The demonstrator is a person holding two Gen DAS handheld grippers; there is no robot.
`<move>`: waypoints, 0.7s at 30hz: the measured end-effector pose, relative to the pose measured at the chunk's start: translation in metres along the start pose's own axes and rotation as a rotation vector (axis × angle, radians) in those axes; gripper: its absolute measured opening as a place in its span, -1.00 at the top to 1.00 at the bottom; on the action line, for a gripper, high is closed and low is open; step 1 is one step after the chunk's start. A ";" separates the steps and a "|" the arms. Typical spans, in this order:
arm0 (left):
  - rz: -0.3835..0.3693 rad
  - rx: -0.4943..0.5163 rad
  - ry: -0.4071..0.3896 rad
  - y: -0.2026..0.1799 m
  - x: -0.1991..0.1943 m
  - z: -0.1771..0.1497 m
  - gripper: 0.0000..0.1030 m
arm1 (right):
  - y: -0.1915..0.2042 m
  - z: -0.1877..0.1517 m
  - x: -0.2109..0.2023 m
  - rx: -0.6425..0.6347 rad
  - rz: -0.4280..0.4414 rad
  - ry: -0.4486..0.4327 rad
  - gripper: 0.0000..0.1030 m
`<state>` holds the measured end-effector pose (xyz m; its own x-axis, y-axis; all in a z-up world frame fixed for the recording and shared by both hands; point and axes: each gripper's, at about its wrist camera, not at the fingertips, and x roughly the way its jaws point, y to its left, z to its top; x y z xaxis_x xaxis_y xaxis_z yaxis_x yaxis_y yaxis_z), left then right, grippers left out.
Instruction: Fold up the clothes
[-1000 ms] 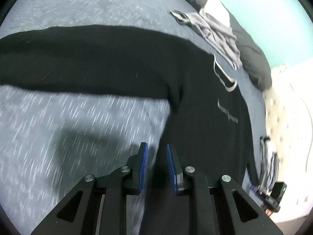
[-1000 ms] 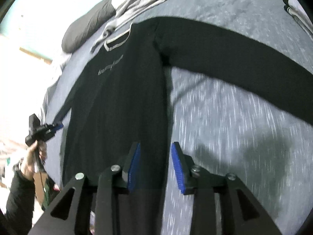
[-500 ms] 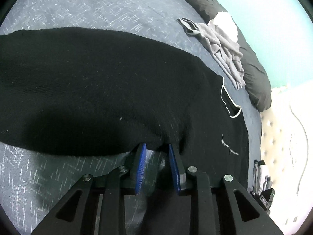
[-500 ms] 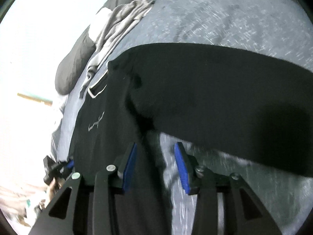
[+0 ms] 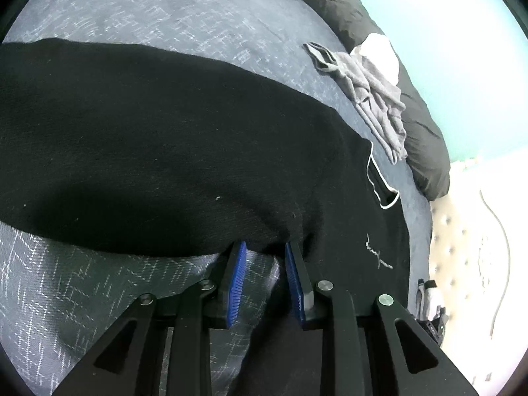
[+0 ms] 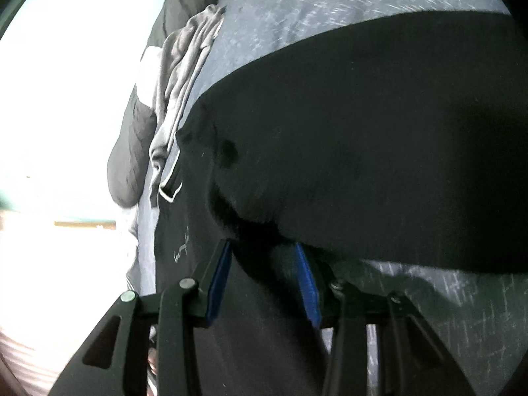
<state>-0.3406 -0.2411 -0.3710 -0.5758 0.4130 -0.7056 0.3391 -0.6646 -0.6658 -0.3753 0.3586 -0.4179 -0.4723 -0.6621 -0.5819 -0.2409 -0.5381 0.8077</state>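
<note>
Two hand-held grippers of matte black plastic: the left gripper [image 5: 265, 247] and right gripper [image 6: 262, 247] each carry a pair of jaws lined with ribbed blue pads. Round silver screws dot the angular black linkage arms, which have triangular cut-outs near the base.

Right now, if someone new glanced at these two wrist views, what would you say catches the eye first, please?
The black long-sleeved top dominates, spread flat across the grey-blue patterned bedspread, its white-trimmed collar towards the headboard end. Both grippers sit at its underarms with blue pads apart: the left gripper and the right gripper. Beyond lies a crumpled grey garment against a dark pillow.
</note>
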 end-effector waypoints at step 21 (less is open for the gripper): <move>-0.053 -0.062 -0.072 -0.001 0.011 0.019 0.87 | 0.000 0.020 -0.003 -0.050 -0.060 -0.100 0.78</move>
<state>-0.3613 -0.2470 -0.3737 -0.6452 0.3990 -0.6515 0.3510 -0.6026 -0.7167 -0.3911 0.3711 -0.4137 -0.5414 -0.5734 -0.6148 -0.2300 -0.6023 0.7644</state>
